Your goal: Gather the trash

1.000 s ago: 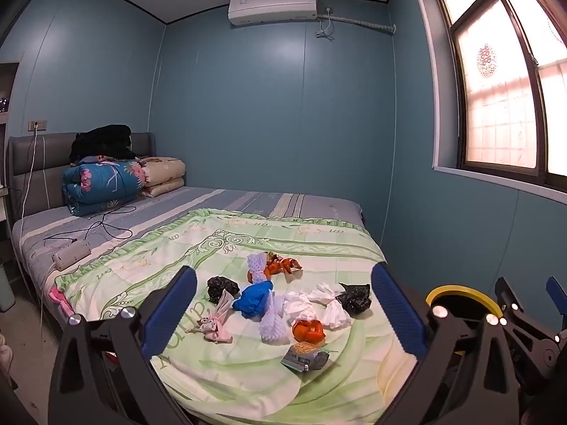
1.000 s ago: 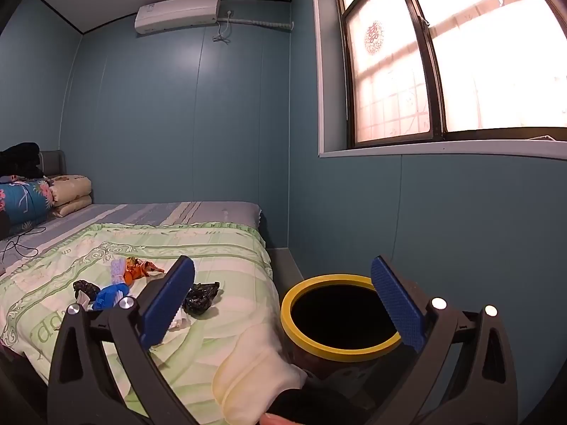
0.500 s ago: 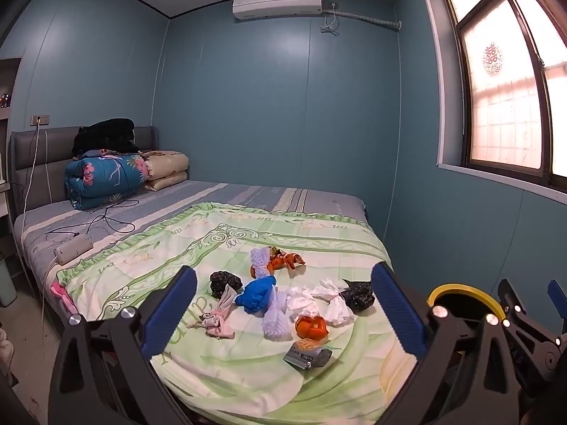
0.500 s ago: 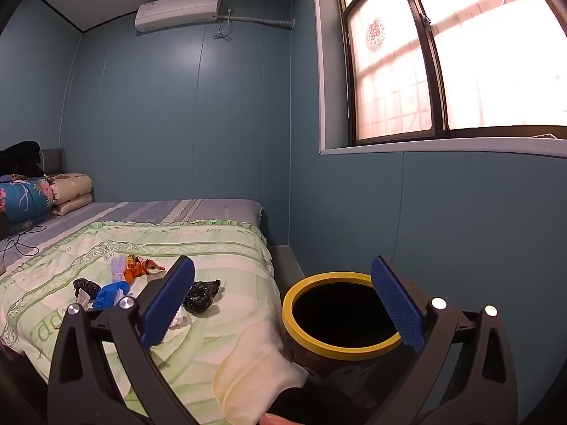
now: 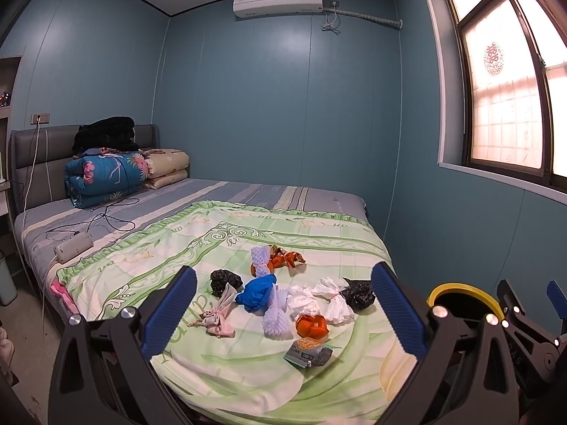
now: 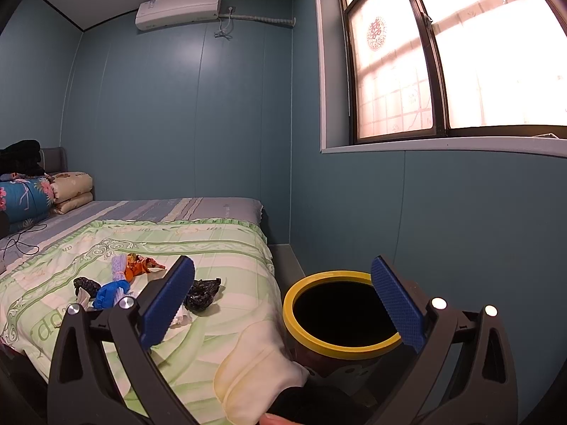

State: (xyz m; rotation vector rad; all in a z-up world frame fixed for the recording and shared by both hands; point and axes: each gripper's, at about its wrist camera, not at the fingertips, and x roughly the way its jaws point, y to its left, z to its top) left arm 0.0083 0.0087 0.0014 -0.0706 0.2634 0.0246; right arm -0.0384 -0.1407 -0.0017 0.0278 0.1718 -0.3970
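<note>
Trash heap on the green quilt (image 5: 149, 258) of the bed: crumpled black bags (image 5: 358, 294), a glossy blue bag (image 5: 257, 292), knotted white bags (image 5: 333, 304), mesh foam sleeves (image 5: 274, 315), orange peel (image 5: 312, 324), a foil wrapper (image 5: 307, 352). Round bin (image 6: 342, 349) (yellow rim, dark inside) beside the bed foot. Left tongs (image 5: 281, 313) level above the heap, spread wide, empty. Right tongs (image 6: 281, 308) likewise spread, empty, over the bin.

Trash pieces (image 5: 283, 301) lie clustered on the bedspread (image 5: 219, 241), with the bin (image 6: 340, 315) right of the bed.
</note>
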